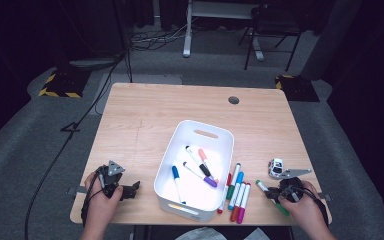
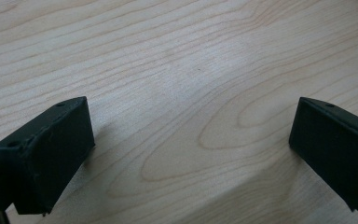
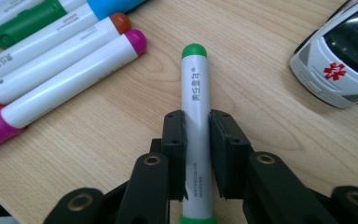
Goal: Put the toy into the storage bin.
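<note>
My right gripper [image 3: 196, 128] is pinching the green marker [image 3: 195, 100] on the table [image 1: 145, 115], right of the white bin [image 1: 180, 192], which holds four markers [image 1: 199, 162]. My left gripper [image 2: 191, 149] is spread open.

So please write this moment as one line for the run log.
right gripper: shut on green-capped white marker | left gripper: open | white plastic bin: four markers

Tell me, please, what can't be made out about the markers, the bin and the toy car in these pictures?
- Green marker: its lower end is cut off by the bottom edge, right gripper view; the right gripper covers its middle.
- Toy car: cut off by the right edge, same view.
- Bin: near wall hides its floor, high view.
- Marker print: too small, high view.
</note>
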The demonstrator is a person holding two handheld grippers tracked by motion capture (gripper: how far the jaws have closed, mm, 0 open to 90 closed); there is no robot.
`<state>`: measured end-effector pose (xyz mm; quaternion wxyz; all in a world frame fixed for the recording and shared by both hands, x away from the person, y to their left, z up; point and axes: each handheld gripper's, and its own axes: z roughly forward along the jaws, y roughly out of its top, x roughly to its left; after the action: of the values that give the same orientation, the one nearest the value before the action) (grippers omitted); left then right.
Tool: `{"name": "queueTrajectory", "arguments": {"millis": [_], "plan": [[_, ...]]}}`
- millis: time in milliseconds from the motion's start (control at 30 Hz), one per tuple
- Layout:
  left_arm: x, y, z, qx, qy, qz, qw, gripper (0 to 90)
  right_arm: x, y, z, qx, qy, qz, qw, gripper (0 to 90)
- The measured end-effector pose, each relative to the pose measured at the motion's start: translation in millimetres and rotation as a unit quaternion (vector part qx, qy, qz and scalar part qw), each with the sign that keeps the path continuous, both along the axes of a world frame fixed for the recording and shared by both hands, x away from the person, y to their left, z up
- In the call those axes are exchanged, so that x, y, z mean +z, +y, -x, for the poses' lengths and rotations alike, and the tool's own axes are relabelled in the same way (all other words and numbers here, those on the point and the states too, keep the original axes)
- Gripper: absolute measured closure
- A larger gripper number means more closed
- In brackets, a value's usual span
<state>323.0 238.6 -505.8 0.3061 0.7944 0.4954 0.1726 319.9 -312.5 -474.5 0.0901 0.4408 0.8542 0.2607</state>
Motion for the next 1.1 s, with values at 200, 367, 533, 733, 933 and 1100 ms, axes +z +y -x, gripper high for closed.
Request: {"name": "queueTrajectory", "arguments": {"millis": [200, 367, 533, 733, 933, 1100], "plan": [[0.1, 0.0, 0.0, -0.001, 0.002, 0.001, 1.0000, 0.2, 4.5, 4.0, -1.1, 0.014, -0.004, -0.006, 0.9999, 76.4], [-0.1, -0.1, 0.0, 0.001, -0.001, 0.000, 1.0000, 0.2, 15.1, 5.9, -0.6, 0.025, -0.010, -0.018, 0.9995, 76.4], [-0.2, -0.2, 0.1, 0.001, 0.000, 0.001, 1.0000, 0.2, 30.5, 12.1, 0.1, 0.045, -0.020, -0.028, 0.9984, 76.3], [-0.2, -0.1, 0.3, 0.002, -0.003, 0.000, 1.0000, 0.2, 53.3, 23.0, -0.9, 0.070, -0.034, -0.037, 0.9963, 76.4], [-0.3, -0.1, 0.3, 0.002, -0.003, 0.000, 1.0000, 0.2, 74.7, 34.4, -5.5, 0.094, -0.044, -0.052, 0.9932, 76.3], [-0.2, -0.1, 0.2, 0.002, -0.002, 0.000, 1.0000, 0.1, 91.1, 45.4, -8.9, 0.111, -0.057, -0.052, 0.9908, 76.4]]}}
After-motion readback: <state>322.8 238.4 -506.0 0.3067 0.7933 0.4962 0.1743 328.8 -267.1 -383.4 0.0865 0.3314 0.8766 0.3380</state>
